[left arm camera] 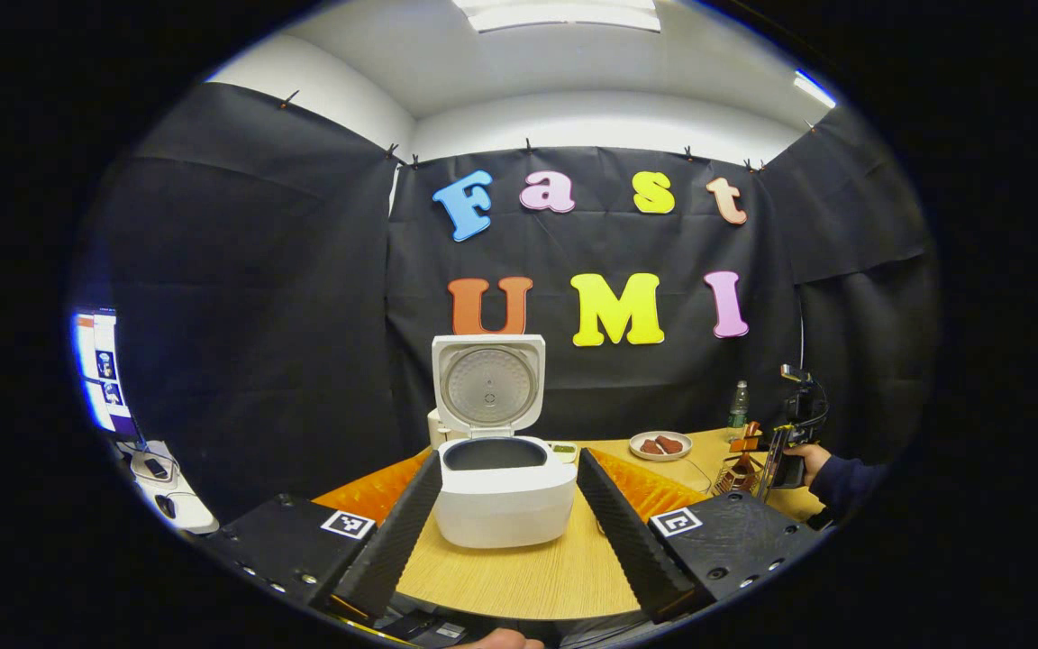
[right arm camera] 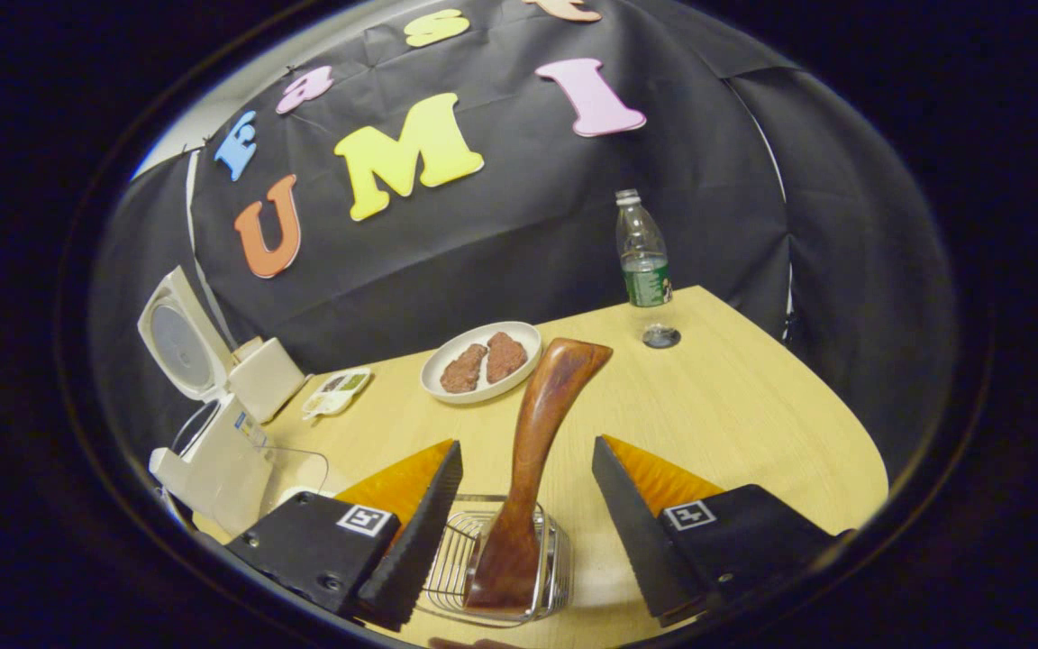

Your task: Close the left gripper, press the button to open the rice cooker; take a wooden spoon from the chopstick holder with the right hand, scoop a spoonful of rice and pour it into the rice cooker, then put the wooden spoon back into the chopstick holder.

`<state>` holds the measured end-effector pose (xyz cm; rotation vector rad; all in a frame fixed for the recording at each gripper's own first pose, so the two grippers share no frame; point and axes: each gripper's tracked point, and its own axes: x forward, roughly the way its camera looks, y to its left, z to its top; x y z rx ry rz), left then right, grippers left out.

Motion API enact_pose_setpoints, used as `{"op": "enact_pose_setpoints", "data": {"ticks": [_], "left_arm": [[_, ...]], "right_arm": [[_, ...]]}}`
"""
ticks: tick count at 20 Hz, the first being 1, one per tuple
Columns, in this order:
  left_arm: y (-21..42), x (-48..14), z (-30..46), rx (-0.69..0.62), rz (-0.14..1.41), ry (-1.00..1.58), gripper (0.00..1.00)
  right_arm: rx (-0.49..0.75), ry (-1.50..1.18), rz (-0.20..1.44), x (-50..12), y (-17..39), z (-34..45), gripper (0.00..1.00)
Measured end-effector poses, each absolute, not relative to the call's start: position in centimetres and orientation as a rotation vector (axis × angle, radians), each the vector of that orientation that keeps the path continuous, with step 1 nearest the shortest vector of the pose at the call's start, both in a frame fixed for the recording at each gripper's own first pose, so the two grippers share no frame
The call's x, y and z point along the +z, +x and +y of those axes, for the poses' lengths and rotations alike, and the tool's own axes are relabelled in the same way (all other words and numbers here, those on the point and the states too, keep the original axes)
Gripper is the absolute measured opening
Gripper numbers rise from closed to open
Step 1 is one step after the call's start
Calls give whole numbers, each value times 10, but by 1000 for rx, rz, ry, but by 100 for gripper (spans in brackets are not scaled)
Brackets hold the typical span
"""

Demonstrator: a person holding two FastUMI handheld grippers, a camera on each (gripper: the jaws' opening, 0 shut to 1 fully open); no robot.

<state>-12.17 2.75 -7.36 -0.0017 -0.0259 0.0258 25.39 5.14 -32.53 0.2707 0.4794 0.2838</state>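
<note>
One spoon [right arm camera: 532,451], one cooker [left arm camera: 501,451]

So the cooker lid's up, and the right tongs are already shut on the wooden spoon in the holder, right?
Not quite. The rice cooker lid is up, but the right tongs are open around the wooden spoon, not touching it, as the right gripper view shows. The spoon stands in the holder.

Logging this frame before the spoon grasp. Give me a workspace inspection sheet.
Surface: wooden table, curved edge.
Job's things: rice cooker lid up, pot open; wooden spoon upright in wire chopstick holder.
Clutter: plate with two brown pieces; plastic bottle, its cap beside it; small tray.
Grippers: left claw open, facing the cooker; right claw open, straddling the spoon handle, not touching.
Cables: thin cord by the cooker.
Surroundings: black cloth wall; monitor.
</note>
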Motion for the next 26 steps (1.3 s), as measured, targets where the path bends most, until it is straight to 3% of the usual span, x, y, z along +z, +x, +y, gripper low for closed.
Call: {"op": "enact_pose_setpoints", "data": {"ticks": [1, 3, 6, 12, 18, 26], "left_arm": [[-122, -73, 29, 26, -31, 1, 96], [-122, -74, 31, 34, -35, 20, 96], [-122, -73, 30, 45, -49, 58, 96], [-125, -76, 29, 27, -39, 32, 96], [-136, -74, 37, 48, -54, 42, 96], [-145, -65, 31, 34, -87, 50, 95]], "right_arm": [[300, 284, 489, -325, 255, 58, 92], [295, 313, 512, -330, 255, 64, 72], [236, 309, 526, -332, 255, 54, 22], [241, 275, 430, -288, 237, 56, 15], [218, 159, 223, -210, 213, 54, 13], [201, 23, 63, -147, 169, 112, 12]]}}
